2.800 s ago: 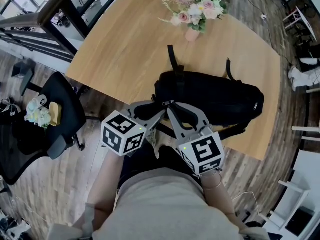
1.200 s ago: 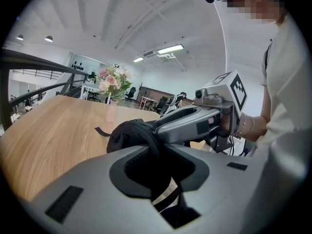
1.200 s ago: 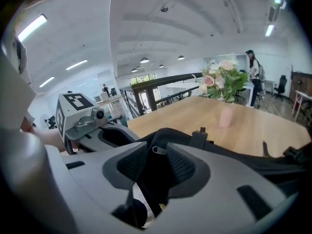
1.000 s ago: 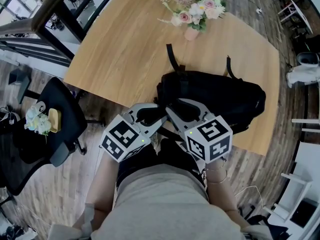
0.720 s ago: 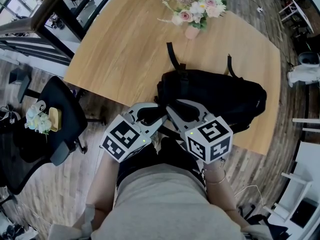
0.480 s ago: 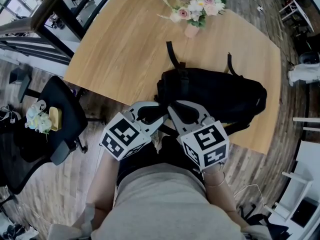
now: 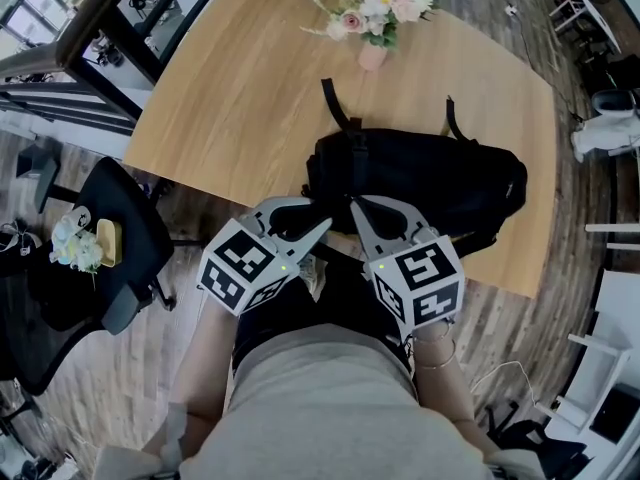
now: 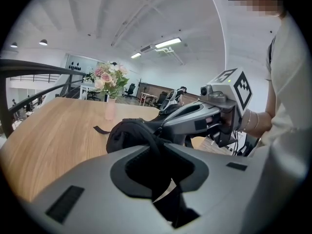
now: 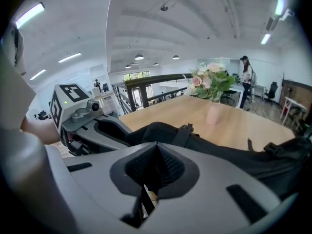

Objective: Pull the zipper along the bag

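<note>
1. Jaws of the left gripper are partly closed, clamped on a fold of black fabric at the near end of the backpack.
2. Jaws of the right gripper have just been closing and now meet tip to tip. They press against the backpack's near end, just beside the left gripper. No view shows whether a zipper pull is pinched between them.
3. Both grippers reach the backpack from the person's side, their marker cubes nearest the person's body.
4. Black and lying on its side, the backpack rests along the near edge of the wooden table, with two straps trailing from its far side.
5. Beyond the backpack and well apart from it stands a pink vase of flowers.
6. Left of the backpack, off the table, a black office chair stands on the floor.
</note>
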Available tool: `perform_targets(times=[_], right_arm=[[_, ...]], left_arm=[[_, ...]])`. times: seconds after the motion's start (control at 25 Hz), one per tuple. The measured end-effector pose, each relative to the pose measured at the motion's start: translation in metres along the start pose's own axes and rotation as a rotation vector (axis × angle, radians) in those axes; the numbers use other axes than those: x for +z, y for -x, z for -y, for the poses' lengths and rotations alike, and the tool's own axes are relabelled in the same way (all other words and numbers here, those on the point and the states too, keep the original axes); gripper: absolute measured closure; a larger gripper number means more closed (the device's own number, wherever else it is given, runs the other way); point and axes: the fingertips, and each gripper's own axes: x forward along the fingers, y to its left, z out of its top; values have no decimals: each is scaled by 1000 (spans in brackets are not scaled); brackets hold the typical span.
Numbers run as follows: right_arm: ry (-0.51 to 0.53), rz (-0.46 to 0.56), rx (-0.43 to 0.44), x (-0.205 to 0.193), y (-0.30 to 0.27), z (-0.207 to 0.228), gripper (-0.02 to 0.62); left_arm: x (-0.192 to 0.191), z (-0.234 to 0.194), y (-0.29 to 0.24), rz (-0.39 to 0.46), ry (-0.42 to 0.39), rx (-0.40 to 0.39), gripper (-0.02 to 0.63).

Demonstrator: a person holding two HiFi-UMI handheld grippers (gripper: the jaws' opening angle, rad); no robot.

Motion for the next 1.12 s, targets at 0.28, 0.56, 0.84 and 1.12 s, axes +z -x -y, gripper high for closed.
perform_targets(times=[0.28, 0.56, 0.84, 1.12], right_arm=[[-52, -18, 20, -13, -4, 6, 580], [-87, 10, 92, -14, -5, -2, 497], [-34, 11, 116, -12, 2, -13, 469], [8, -6, 103, -18, -9, -10, 448]], left_arm=[[1, 1, 0, -4, -2, 11, 520], [1, 1, 1, 0, 0, 5, 522], [1, 2, 3, 0, -3, -8, 521], [0, 4, 4, -4, -8, -23, 522]])
